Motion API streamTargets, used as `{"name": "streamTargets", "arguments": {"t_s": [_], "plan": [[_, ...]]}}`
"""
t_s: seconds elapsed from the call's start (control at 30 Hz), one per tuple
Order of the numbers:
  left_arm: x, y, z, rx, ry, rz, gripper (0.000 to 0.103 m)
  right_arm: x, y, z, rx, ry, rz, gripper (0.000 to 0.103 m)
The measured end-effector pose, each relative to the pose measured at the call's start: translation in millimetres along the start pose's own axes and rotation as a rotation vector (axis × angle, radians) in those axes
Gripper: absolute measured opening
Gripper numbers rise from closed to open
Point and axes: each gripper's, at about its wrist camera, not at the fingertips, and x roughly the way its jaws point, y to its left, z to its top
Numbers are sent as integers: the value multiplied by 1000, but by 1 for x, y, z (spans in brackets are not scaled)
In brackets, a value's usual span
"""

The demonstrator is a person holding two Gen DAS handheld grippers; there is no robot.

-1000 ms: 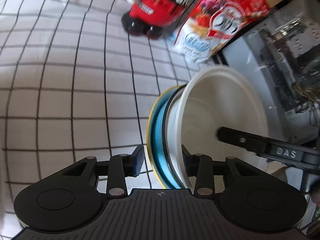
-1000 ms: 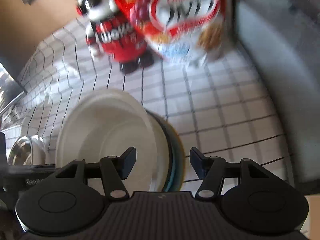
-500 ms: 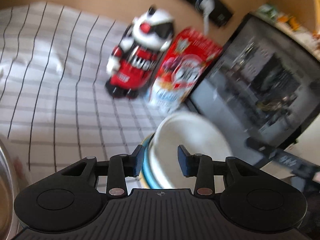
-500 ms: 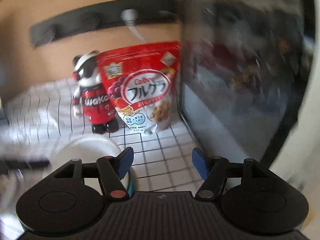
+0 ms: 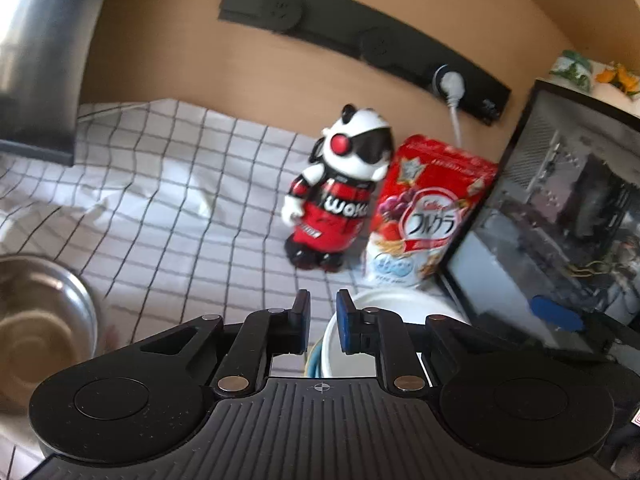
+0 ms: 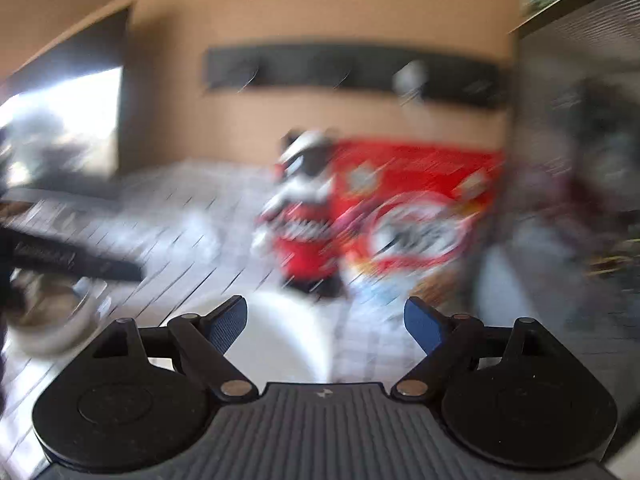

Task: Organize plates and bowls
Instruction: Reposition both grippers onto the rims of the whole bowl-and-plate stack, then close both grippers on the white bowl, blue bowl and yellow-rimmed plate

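Closing left tool (image 5: 322, 320) above white bowl (image 5: 384, 304), nothing between jaws.

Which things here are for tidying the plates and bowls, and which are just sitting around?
For the job:
- white bowl
- blue plate under it
- metal bowl

Just sitting around:
- toy robot
- cereal bag
- checked cloth
- glass-sided computer case
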Motion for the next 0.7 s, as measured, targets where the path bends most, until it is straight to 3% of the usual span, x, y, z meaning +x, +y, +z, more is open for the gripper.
{"name": "streamTargets", "arguments": {"t_s": [0.1,0.23,0.33,0.4,0.57,0.7], "plan": [[7,8,-8,-28,14,-40,19,22,-12,-1,68,91,68,86],[24,27,-15,-203,143,-136,19,57,-38,-3,250,206,106,86],[29,28,-21,-223,199,-44,20,77,-50,-11,337,305,179,85],[33,26,-21,-204,242,-9,29,84,-49,-12,299,338,182,85],[46,21,-25,-167,292,35,35,95,-41,-17,203,386,162,85],[74,37,-35,-312,388,-10,42,105,-38,-16,172,450,206,85]]}}
